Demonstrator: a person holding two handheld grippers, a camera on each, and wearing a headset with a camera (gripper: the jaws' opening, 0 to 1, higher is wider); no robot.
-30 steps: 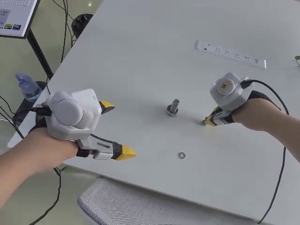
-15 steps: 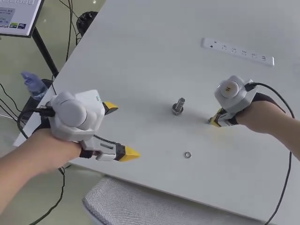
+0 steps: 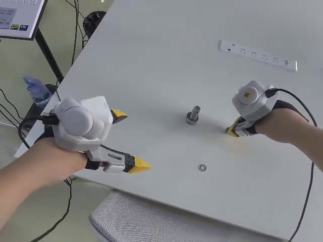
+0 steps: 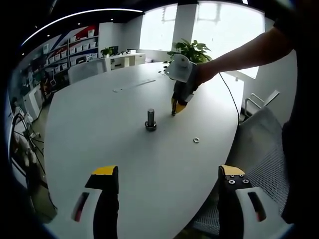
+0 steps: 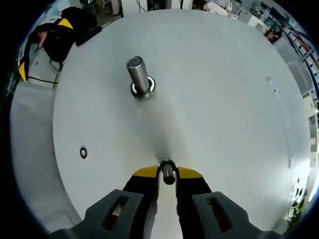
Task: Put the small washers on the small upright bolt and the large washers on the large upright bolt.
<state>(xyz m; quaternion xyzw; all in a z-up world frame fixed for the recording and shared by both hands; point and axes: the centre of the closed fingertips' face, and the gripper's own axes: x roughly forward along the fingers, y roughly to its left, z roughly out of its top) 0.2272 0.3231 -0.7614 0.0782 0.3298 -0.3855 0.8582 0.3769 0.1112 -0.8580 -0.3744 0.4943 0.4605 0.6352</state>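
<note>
Right gripper [image 5: 168, 175] is clasping the small bolt [image 5: 168, 169] beside the large upright bolt [image 3: 193, 115]; left gripper [image 4: 168, 172] is hovering wide-jawed well away from it, a washer [image 3: 202, 168] lying near it.

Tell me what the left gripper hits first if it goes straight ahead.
Probably the upright bolt, just left of the left gripper's line; the right gripper is beyond it. Depth is unclear.

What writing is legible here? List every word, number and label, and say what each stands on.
Nothing reads clearly.
Disc on the right claw, which is shut on the small bolt: dark marks, too small to read.
Screen at the head view's top left: text blurred.
Wall posters in the left gripper view: blurred.
</note>
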